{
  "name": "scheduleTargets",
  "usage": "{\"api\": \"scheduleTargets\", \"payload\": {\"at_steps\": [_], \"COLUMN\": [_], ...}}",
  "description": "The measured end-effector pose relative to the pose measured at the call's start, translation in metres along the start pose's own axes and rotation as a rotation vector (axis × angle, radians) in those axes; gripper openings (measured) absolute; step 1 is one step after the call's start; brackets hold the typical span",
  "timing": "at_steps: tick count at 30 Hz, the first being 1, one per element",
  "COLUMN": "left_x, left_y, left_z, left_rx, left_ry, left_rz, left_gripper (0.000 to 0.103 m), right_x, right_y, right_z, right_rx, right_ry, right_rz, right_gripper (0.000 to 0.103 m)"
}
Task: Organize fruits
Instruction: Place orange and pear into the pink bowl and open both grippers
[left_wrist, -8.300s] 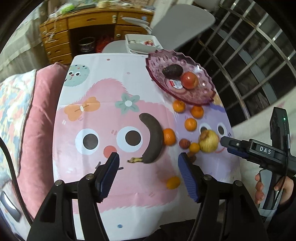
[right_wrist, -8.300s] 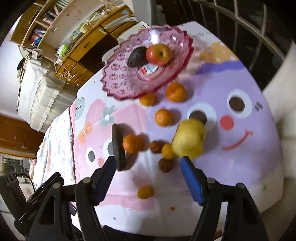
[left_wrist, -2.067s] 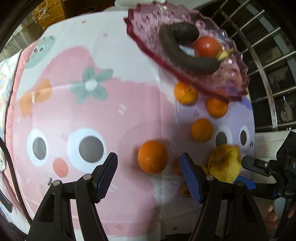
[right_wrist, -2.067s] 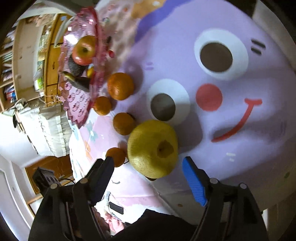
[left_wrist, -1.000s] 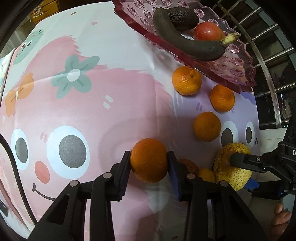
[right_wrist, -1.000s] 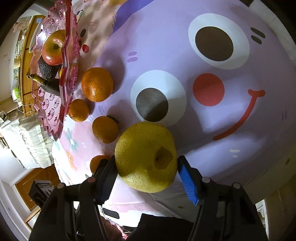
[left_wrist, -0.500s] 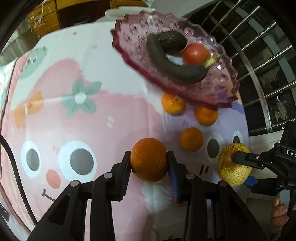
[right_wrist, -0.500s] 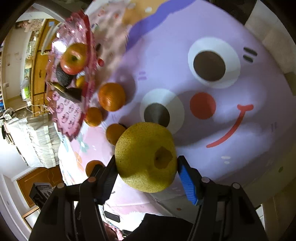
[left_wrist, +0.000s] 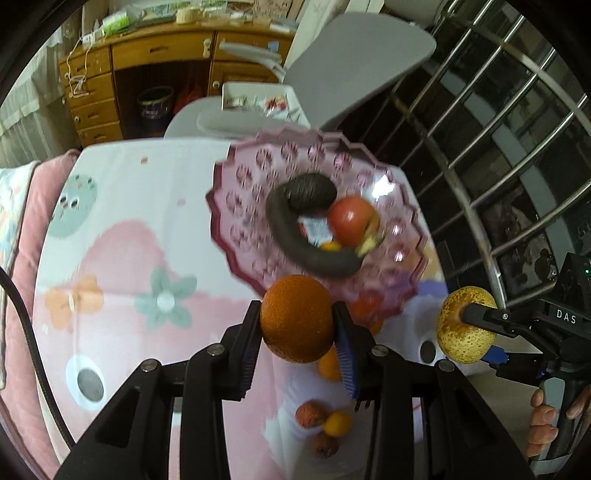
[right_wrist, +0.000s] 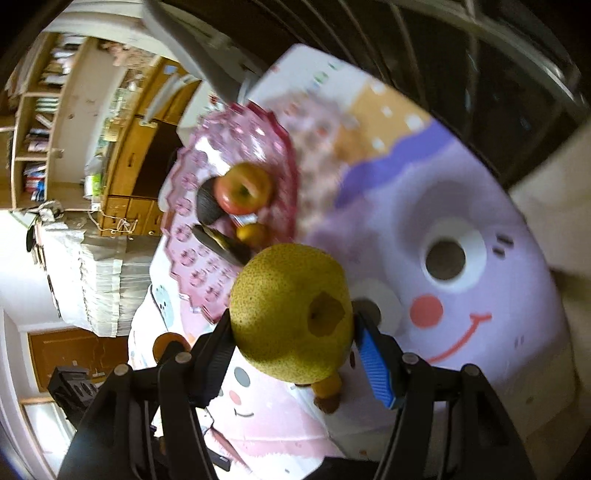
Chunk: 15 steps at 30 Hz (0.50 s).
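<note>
My left gripper (left_wrist: 297, 328) is shut on an orange (left_wrist: 297, 318) and holds it in the air just in front of the pink glass fruit plate (left_wrist: 251, 192). The plate holds a blackened banana (left_wrist: 295, 243), a dark avocado (left_wrist: 310, 192), a red apple (left_wrist: 351, 219) and a small orange fruit. My right gripper (right_wrist: 291, 332) is shut on a yellow pear (right_wrist: 291, 314), lifted above the table. The pear also shows in the left wrist view (left_wrist: 466, 325). The plate (right_wrist: 192, 236) lies beyond it, with the apple (right_wrist: 243, 190) on it.
Several small oranges (left_wrist: 330, 365) and brown fruits (left_wrist: 325, 445) lie on the cartoon tablecloth (left_wrist: 122, 258) under the grippers. A grey chair (left_wrist: 351, 62), a wooden desk (left_wrist: 147, 51) and a metal railing (left_wrist: 517, 129) stand behind the table. A pink cushion (left_wrist: 22, 229) lies on the left.
Both grippers have risen and moved toward the plate, carrying the orange and the pear higher above the table. The plate now sits just beyond both fruits.
</note>
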<state>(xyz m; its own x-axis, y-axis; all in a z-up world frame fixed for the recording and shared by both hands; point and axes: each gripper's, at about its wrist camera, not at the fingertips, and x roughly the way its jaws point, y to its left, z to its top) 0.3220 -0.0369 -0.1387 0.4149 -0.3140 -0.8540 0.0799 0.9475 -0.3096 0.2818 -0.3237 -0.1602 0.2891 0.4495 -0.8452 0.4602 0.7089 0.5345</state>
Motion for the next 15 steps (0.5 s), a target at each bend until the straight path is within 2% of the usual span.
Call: {"api": "scheduleTargets", "payload": {"at_steps": [7,15], "left_x": [0.013,0.038], "left_y": [-0.001,0.002], "left_z": [0.012,0.013], "left_rx": [-0.008,-0.031], "left_ry": [-0.024,0.000], "left_rz": [0.010,0.028], "left_gripper": [0.036,0.036], "right_x": [0.000,0.019], "right_y": [0.034,0.062], "right_z": [0.019,0.038], "right_rx": [-0.154,-0.333], "right_ry": [-0.080,-0.106], "right_rz": [-0.005,-0.049], "right_gripper": [0.063,0.064]}}
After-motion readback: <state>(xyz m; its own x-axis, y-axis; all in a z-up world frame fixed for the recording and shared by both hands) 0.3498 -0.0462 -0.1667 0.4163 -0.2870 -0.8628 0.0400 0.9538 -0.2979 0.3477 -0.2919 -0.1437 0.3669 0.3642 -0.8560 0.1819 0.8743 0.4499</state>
